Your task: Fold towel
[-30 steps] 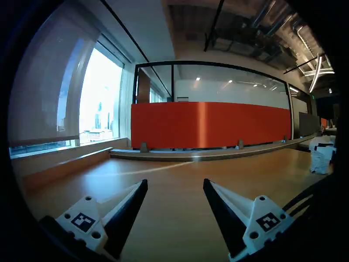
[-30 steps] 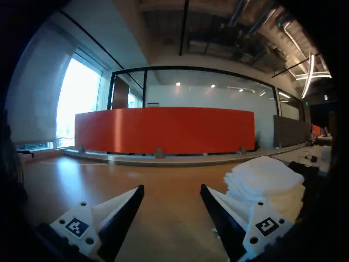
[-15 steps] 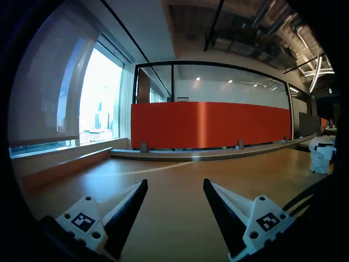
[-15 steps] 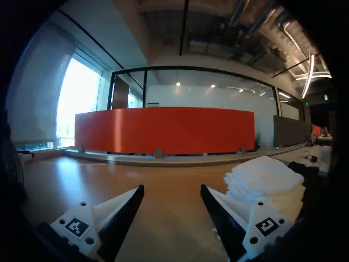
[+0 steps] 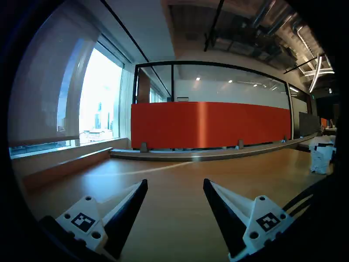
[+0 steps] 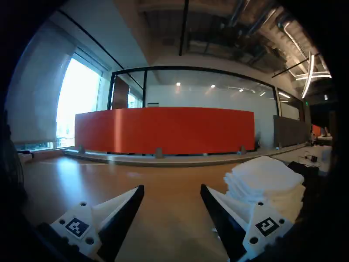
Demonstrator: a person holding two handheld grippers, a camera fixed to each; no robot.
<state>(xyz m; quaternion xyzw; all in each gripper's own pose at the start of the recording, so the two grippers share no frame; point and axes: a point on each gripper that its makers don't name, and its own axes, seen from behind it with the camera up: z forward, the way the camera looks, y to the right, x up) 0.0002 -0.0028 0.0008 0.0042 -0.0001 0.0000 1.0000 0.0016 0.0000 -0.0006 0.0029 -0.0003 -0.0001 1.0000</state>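
A stack of folded white towels (image 6: 265,181) lies on the wooden table at the right of the right gripper view, just beyond that gripper's right finger. My right gripper (image 6: 172,187) rests low over the table, open, with nothing between its fingers. In the left gripper view my left gripper (image 5: 175,182) is also open and empty above bare wood. At that view's far right edge stands a white folded pile (image 5: 322,156).
The wooden table (image 5: 174,192) stretches ahead to an orange divider panel (image 5: 209,124) along its far edge. Bright windows (image 5: 98,105) line the left side. Small dark items (image 6: 310,159) lie on a farther table at the right.
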